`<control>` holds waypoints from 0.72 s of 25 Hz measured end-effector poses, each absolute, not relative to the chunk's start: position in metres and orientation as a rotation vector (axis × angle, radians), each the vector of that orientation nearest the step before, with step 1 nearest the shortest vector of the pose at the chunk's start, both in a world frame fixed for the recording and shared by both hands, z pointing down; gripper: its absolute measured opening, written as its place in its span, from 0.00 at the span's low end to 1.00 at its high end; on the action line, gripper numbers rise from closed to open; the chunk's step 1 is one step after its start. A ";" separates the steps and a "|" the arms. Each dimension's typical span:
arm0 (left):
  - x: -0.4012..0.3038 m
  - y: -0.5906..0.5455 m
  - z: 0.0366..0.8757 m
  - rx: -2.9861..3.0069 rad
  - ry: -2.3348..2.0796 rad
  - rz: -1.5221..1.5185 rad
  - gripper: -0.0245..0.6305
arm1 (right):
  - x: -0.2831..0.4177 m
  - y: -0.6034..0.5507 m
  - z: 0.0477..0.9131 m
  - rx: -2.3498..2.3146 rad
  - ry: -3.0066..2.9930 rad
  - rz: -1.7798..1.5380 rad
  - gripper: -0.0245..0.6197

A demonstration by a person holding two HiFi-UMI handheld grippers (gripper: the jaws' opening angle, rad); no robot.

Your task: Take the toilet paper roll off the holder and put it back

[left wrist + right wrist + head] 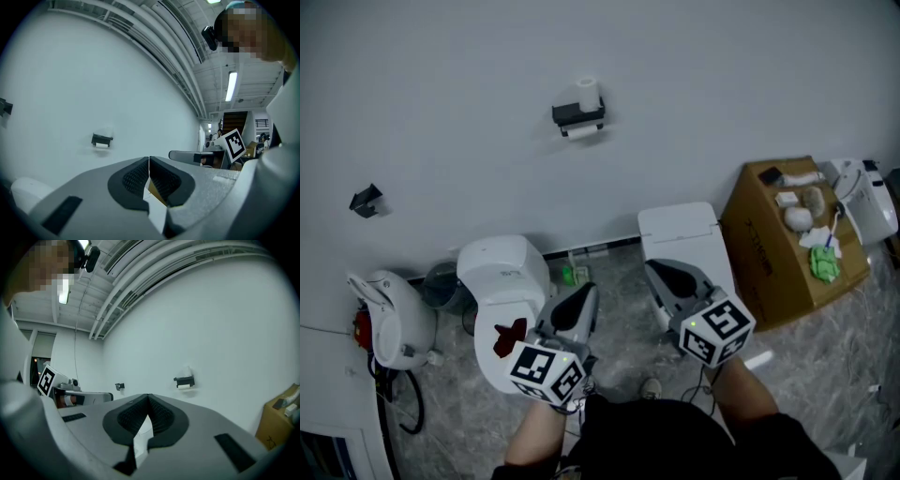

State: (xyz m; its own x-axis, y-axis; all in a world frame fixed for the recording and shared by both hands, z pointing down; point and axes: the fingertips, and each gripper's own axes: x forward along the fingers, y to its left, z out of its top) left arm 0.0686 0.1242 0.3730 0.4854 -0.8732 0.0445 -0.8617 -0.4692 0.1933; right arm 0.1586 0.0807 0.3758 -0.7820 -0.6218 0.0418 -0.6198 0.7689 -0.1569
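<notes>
Pointing level toward the white wall, both grippers sit low in the head view, side by side & apart. The left gripper is clenched, jaws pressed together w/ nothing btwn them. The right gripper is clenched the same way, also empty. The toilet paper roll sits on top of the black holder, which is fixed to the wall well above & ahead of both grippers. Something white shows just under the holder. Neither gripper touches roll or holder, and both gripper views show the holder small & far off on the wall. A small black bracket is on the wall well to the left of the holder. Against the wall base stand two white toilets. The left toilet, w/ a dark red mark on its top, is under the left gripper. The right toilet is just beyond the right gripper. A cardboard box stands right of that, w/ small items on top incl. something green. The floor is grey & marble-look.
</notes>
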 end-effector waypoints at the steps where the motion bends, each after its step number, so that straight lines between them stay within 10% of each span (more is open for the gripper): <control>1: 0.069 0.123 0.373 2.540 -1.501 -0.091 0.04 | 0.159 0.080 0.376 -1.033 2.944 -0.253 0.04; 18: 0.079 0.134 0.367 2.552 -1.501 -0.080 0.04 | 0.166 0.092 0.372 -1.034 2.952 -0.244 0.04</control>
State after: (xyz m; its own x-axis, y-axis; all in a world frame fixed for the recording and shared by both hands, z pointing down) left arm 0.0786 0.1342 0.3674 0.4888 -0.8713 0.0445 -0.8616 -0.4741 0.1813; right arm 0.1661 0.0915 0.3719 -0.7829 -0.6204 0.0473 -0.6197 0.7708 -0.1479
